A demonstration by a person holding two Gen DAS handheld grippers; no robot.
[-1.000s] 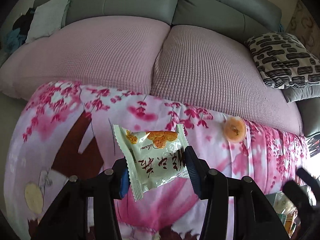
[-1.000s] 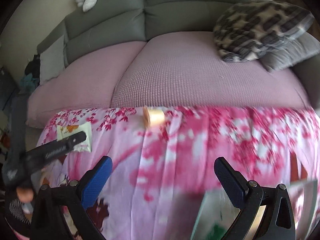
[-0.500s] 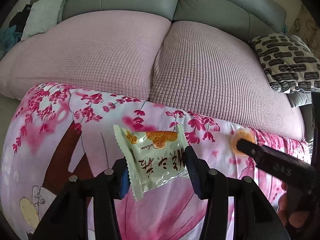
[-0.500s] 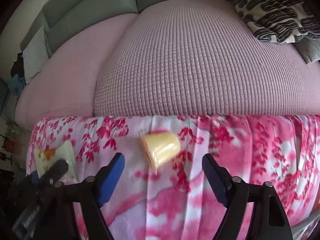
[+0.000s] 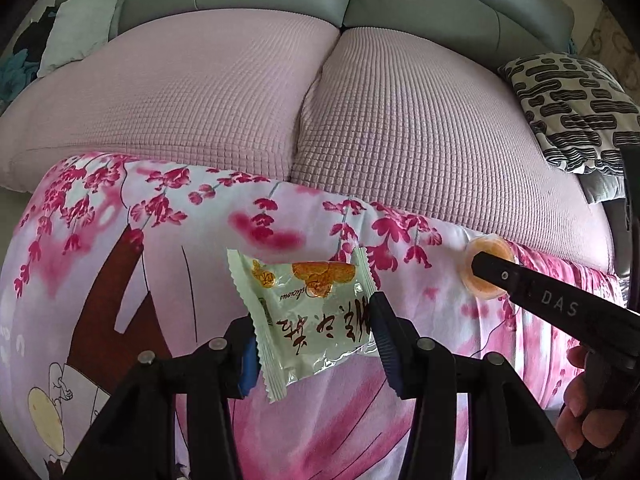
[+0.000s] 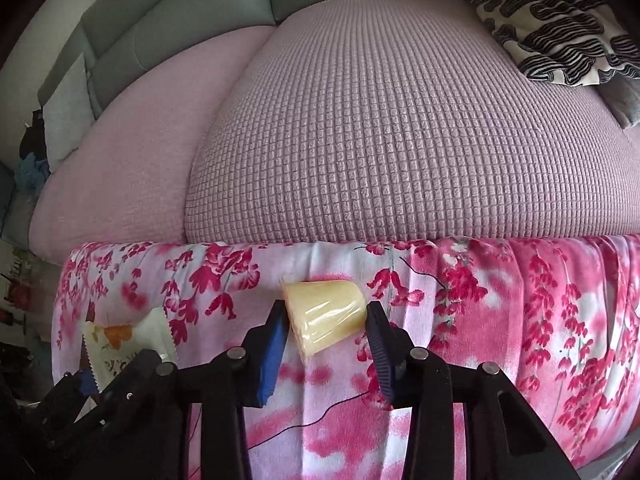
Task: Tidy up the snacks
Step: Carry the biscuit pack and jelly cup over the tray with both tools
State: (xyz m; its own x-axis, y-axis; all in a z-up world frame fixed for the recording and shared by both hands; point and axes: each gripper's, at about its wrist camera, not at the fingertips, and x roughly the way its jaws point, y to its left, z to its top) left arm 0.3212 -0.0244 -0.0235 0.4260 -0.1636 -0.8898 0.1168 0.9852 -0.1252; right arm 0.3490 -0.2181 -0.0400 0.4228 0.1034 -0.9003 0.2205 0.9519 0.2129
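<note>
Now, right gripper (image 6: 325,344): we have closed in around the cup (image 6: 324,316), jaws touching it; grip uncertain.
Left gripper (image 5: 312,334): we still clamp the packet (image 5: 308,312).

A snack packet (image 5: 310,316) sits between the left gripper's (image 5: 312,336) fingers, over a floral cloth (image 5: 120,240); to its right, a jelly cup (image 6: 324,312) lies sideways between the right gripper's (image 6: 325,334) fingers, with 2 sofa cushions (image 5: 400,128) behind.
</note>
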